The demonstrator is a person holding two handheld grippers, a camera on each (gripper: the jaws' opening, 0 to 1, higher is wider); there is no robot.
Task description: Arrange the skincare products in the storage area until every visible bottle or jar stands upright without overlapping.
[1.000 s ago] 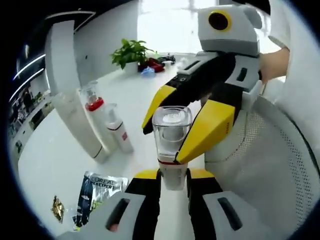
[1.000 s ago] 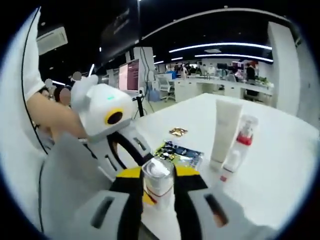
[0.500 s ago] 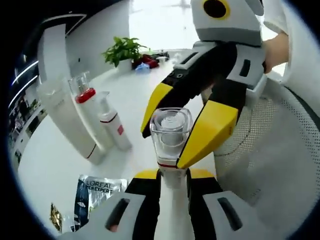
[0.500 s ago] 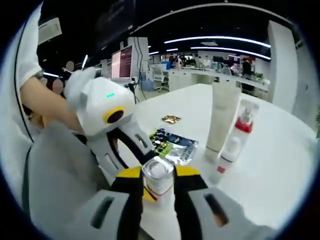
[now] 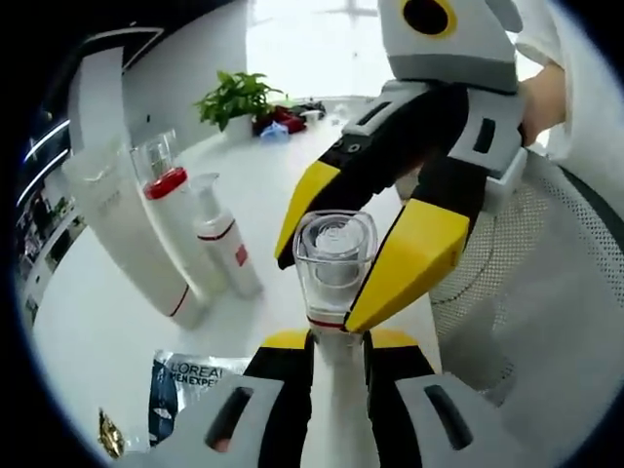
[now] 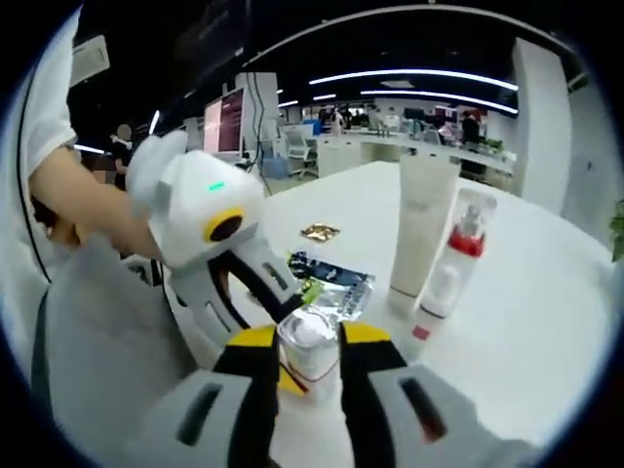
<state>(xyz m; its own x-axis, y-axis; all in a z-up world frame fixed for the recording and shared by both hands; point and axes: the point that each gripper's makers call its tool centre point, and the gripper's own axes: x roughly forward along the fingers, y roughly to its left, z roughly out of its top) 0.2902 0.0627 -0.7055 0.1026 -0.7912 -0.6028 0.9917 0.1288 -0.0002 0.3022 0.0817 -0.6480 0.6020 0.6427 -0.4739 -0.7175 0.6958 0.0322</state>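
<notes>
Counter [image 5: 107, 322] runs white and wide; left gripper view catches a plant [image 5: 237, 97], right gripper view an office with a monitor [image 6: 222, 125]. Both grippers [image 5: 336, 341] [image 6: 297, 336] pinch one clear-capped bottle [image 5: 333, 268] between their jaws, held above the counter. Tube [image 5: 127, 234], red-collared bottle [image 5: 168, 183], pump bottle [image 5: 224, 244] stand upright; sachet [image 5: 190, 380] lies flat. Framing has shifted slightly.
</notes>
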